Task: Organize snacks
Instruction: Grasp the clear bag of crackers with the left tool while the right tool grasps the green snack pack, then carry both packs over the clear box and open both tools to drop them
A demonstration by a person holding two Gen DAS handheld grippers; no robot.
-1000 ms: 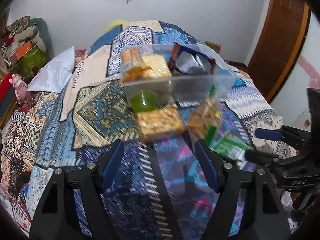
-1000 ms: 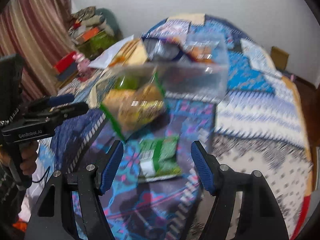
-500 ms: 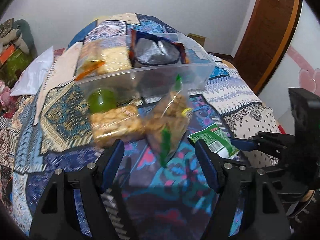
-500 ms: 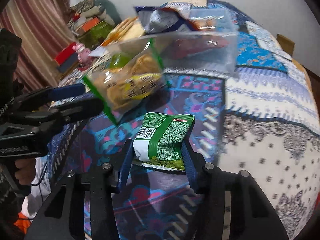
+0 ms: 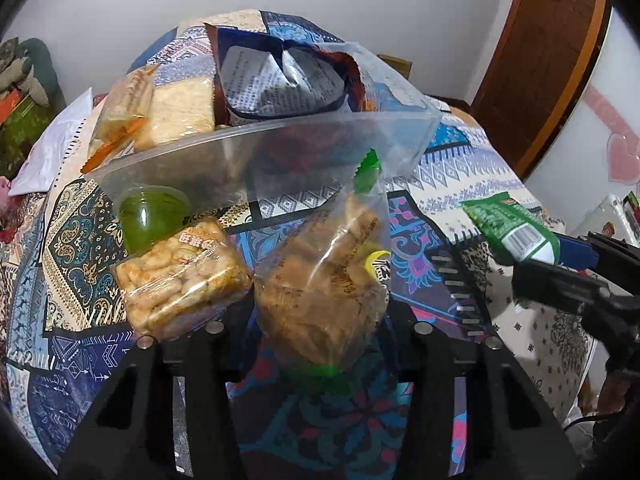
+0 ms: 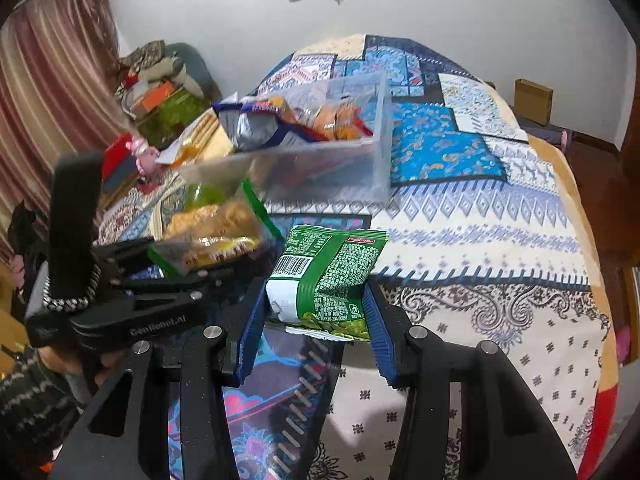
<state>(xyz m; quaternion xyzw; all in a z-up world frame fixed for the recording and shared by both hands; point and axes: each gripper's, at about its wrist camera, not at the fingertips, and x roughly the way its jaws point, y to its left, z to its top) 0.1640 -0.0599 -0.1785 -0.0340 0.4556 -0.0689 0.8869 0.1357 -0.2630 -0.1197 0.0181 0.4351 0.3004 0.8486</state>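
Both grippers loaded now, left gripper (image 5: 320,320) just closed on the clear zip bag of brown fried snacks (image 5: 324,280), right gripper (image 6: 316,312) clamped on the green foil peas packet (image 6: 328,276), clear plastic snack bin (image 6: 320,152) straight ahead, just beyond the left-hand bag.

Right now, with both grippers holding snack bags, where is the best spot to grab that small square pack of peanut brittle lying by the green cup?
Probably across the peanut brittle pack by its two side edges, coming from the near side. It lies flat on the bedspread; the green cup blocks its far side.
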